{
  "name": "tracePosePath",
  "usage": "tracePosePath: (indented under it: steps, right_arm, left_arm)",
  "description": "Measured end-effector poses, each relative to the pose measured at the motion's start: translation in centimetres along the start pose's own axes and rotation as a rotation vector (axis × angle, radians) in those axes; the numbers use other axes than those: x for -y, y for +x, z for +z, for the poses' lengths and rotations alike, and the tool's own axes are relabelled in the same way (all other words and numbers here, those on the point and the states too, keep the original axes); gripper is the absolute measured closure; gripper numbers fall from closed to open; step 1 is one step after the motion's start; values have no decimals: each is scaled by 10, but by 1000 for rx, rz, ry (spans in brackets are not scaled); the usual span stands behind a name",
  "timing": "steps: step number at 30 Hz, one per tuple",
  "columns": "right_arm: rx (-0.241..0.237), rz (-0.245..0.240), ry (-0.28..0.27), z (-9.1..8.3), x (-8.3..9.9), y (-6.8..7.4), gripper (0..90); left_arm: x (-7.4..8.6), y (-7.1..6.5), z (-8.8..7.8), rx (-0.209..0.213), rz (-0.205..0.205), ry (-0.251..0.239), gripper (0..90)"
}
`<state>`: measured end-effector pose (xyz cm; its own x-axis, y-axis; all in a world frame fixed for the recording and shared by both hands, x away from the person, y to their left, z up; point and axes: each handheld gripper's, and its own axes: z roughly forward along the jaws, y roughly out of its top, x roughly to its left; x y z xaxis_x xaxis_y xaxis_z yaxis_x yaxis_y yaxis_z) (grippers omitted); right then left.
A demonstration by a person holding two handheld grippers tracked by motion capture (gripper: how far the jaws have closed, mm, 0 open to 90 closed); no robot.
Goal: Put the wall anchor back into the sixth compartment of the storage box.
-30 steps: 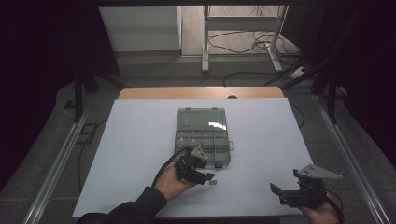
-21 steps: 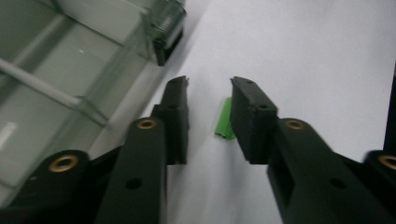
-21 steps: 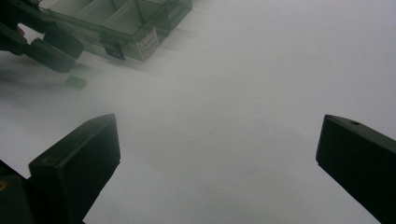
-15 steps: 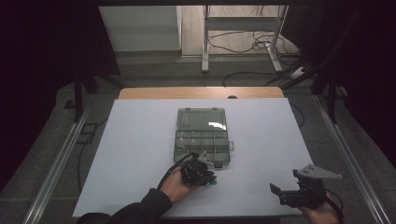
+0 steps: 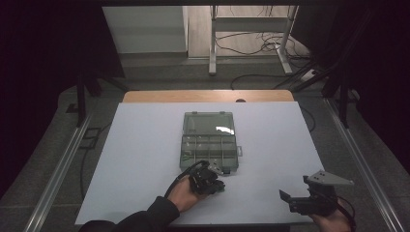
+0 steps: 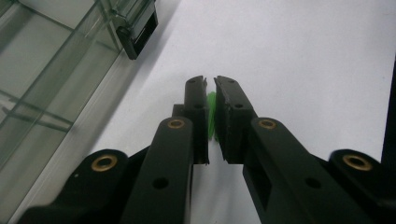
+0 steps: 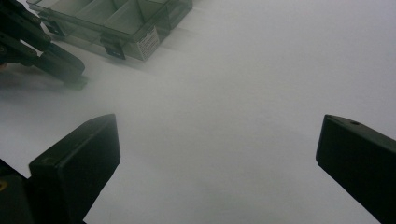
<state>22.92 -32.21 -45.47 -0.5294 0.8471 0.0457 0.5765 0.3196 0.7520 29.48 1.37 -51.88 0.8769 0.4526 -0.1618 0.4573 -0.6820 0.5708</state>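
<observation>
On the white table [image 5: 145,159], at about six o'clock from the organizer box [image 5: 209,141], the left gripper [image 5: 218,185] points down at the surface, just off the box's near edge. In the left gripper view its two black jaws have just been closing and now stand nearly together, pinching a small green piece [image 6: 211,112] between the pads; the piece is thin and stands on edge against the white surface, only a sliver of it showing. At ten o'clock in that view the clear box wall and one black latch [image 6: 138,32] lie close by, apart from the jaws. The box itself sits near the table's centre, its transparent lid [image 5: 209,123] folded back toward twelve o'clock and the divided compartments facing up.

Toward five o'clock on the table, well apart from the box, the right gripper [image 5: 286,197] hangs near the front edge with its grey three-cornered plate [image 5: 330,178] on top. In the right gripper view its jaws are spread wide over bare table with nothing between them, and the box [image 7: 116,21] and the left gripper [image 7: 74,74] lie off at eleven o'clock.
</observation>
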Motion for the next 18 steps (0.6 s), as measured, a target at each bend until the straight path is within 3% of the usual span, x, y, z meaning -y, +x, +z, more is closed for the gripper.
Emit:
tracePosePath:
  steps: [7,12,18]
  right_arm:
    - [-1,-2,2,0,0,0,2]
    - [-2,-2,4,0,0,0,3]
    - [0,-2,2,0,0,0,3]
  left_arm:
    - [0,0,0,-4,-23,1,784]
    - [-2,-3,1,-26,11,50,821]
    - [-1,-4,1,-35,22,42,838]
